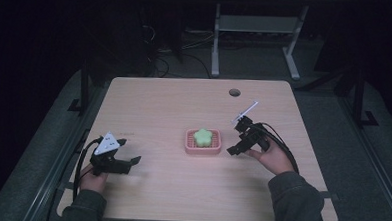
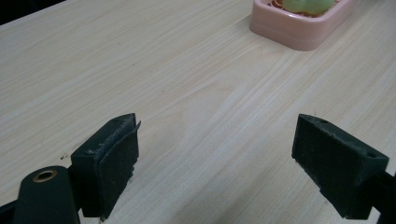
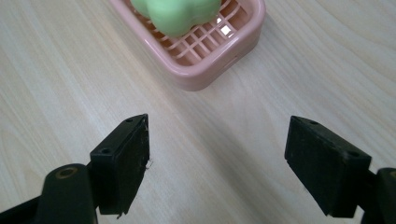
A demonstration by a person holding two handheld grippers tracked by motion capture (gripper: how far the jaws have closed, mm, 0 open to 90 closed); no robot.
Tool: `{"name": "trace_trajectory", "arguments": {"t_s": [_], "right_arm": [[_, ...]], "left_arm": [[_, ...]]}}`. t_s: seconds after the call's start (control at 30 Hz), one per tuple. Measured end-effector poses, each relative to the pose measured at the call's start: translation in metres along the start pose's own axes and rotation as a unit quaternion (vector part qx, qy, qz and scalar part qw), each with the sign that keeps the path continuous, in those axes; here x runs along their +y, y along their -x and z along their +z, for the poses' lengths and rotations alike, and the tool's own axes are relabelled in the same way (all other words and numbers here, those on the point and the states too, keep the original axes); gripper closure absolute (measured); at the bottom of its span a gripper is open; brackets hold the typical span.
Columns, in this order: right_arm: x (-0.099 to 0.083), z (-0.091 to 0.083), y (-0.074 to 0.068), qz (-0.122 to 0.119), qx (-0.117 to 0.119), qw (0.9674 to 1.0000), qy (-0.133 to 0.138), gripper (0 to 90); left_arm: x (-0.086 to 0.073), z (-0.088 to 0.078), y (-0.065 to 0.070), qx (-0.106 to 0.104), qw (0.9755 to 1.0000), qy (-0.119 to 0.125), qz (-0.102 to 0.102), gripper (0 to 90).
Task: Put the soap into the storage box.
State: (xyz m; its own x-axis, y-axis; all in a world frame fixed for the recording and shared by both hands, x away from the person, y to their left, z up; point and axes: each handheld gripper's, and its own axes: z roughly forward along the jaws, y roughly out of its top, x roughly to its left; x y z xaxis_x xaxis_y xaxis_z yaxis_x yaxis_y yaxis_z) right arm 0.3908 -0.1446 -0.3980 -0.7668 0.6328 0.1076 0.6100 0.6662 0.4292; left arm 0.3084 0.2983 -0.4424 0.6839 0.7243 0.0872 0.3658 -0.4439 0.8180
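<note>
Left gripper (image 2: 217, 158) jaws spread, empty; right gripper (image 3: 217, 163) likewise, its view reveals pink tray (image 3: 243, 42) grid under green soap (image 3: 180, 14).

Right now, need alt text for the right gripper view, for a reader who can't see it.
A pink slatted soap dish holding a green flower-shaped soap sits on a light wood table, just ahead of the open right gripper. Its two black jaws rise from the bottom edge, spread wide with nothing between them.

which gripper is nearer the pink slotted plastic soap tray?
Right. The right gripper sits open just beside the pink slotted plastic soap tray, at its right edge. The left gripper is open too, well off to the tray's left.
</note>
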Motion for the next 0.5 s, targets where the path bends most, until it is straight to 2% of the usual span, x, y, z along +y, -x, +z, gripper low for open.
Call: {"name": "trace_trajectory", "arguments": {"t_s": [0.2,0.5], "right_arm": [[-0.006,-0.005,-0.003,-0.004,0.0,1.0,0.006,22.3],[-0.021,-0.001,-0.003,0.002,0.0,1.0,0.002,22.2]], "left_arm": [[0.0,0.0,0.0,0.0,1.0,0.0,0.001,14.4],[0.0,0.0,0.0,0.0,1.0,-0.002,0.002,14.4]]}}
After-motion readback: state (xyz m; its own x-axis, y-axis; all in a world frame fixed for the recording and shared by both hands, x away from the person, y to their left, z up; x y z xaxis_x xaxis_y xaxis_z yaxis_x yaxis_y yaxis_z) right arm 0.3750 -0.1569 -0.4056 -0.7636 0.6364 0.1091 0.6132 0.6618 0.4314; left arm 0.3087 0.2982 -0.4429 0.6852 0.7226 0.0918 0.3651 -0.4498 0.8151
